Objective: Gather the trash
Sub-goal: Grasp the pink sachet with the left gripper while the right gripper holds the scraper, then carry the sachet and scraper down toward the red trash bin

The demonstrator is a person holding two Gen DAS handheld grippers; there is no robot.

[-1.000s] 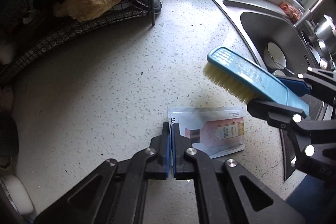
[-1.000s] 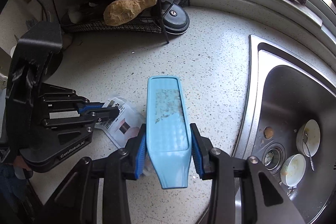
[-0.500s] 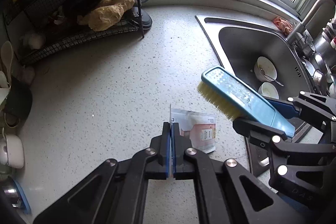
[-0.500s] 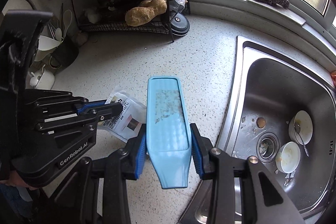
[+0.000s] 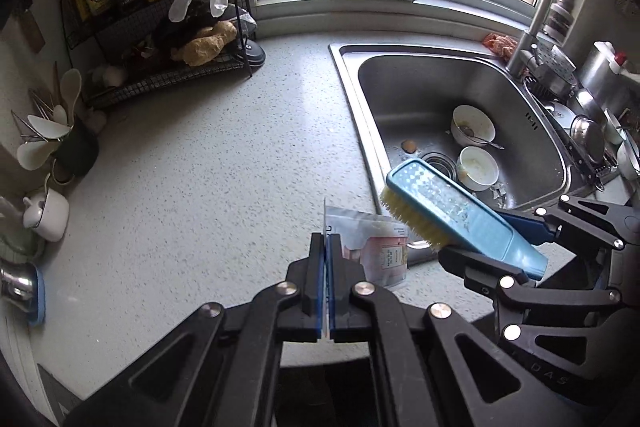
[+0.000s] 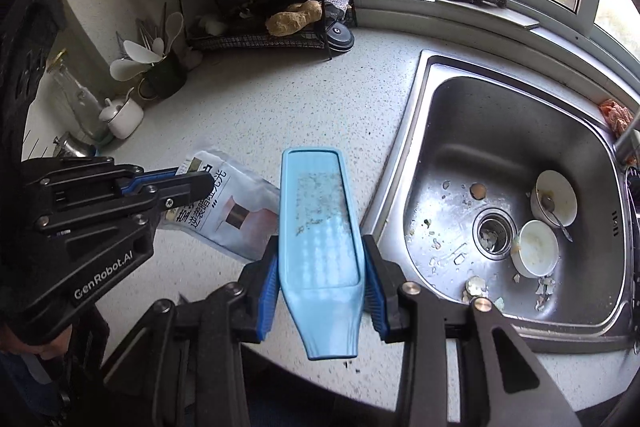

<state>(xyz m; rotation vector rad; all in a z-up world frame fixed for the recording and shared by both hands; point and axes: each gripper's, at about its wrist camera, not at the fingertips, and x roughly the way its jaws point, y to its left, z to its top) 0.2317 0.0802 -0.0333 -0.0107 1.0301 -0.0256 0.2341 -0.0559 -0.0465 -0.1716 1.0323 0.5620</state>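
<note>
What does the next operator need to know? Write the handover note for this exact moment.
Left gripper: shut on the edge of the empty sachet, held clear above the counter.
Right gripper: shut on the blue scrub brush, bristles facing down, beside the sachet.
Sink: two dirty bowls and scattered eggshell bits around the drain.
Done: sachet picked up.
Left: bin the sachet (no bin in view); the sink debris probably comes next.

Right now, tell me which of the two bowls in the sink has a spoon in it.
The bowl farther from the drain, toward the faucket side; the nearer bowl holds none.
</note>
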